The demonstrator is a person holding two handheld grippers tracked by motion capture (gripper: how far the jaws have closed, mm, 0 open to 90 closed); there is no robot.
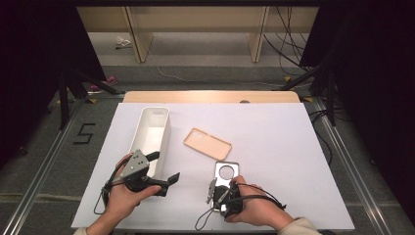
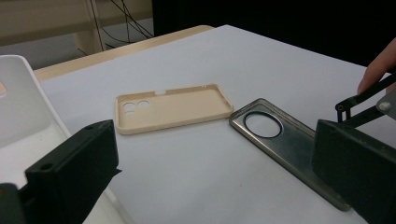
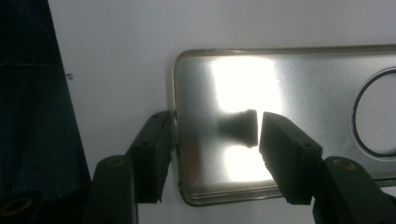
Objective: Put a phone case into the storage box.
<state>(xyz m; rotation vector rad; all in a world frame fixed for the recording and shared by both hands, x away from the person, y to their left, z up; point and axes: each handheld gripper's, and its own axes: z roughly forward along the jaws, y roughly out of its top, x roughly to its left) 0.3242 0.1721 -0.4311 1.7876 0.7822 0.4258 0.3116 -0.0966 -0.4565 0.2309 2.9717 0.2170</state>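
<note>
I have the right gripper (image 1: pixel 220 188) low over the near part of the desk (image 1: pixel 274 137), a little right of the middle, pointing away from me onto the silver case (image 1: pixel 226 172). In the right gripper view that case (image 3: pixel 280 121) lies flat, shiny inside up, its round camera hole toward the far end. My fingers (image 3: pixel 154 154) straddle its near short end: one sits just outside the raised rim, touching or all but touching it, and the other stands over the inner face, its reflection meeting its tip. The gap between them is about half wide and nothing is pinched — the case rests on the desk, not lifted.

The left gripper (image 1: pixel 161 183) is in my left hand (image 1: pixel 125 193) near the front-left part of the desk, its fingers spread apart and empty, aimed toward the middle. From the left gripper view I look between those two black fingers (image 2: pixel 74 172) across the white surface to both cases; the silver one (image 2: pixel 289 140) runs under the right-hand finger in that view.

The tan case (image 1: pixel 207 144) lies open side up just beyond the silver one, toward the desk's centre — their nearest corners are close but apart. A long white bin (image 1: pixel 147 122) stands along the left side of the desk, its near end right beside my left hand.
</note>
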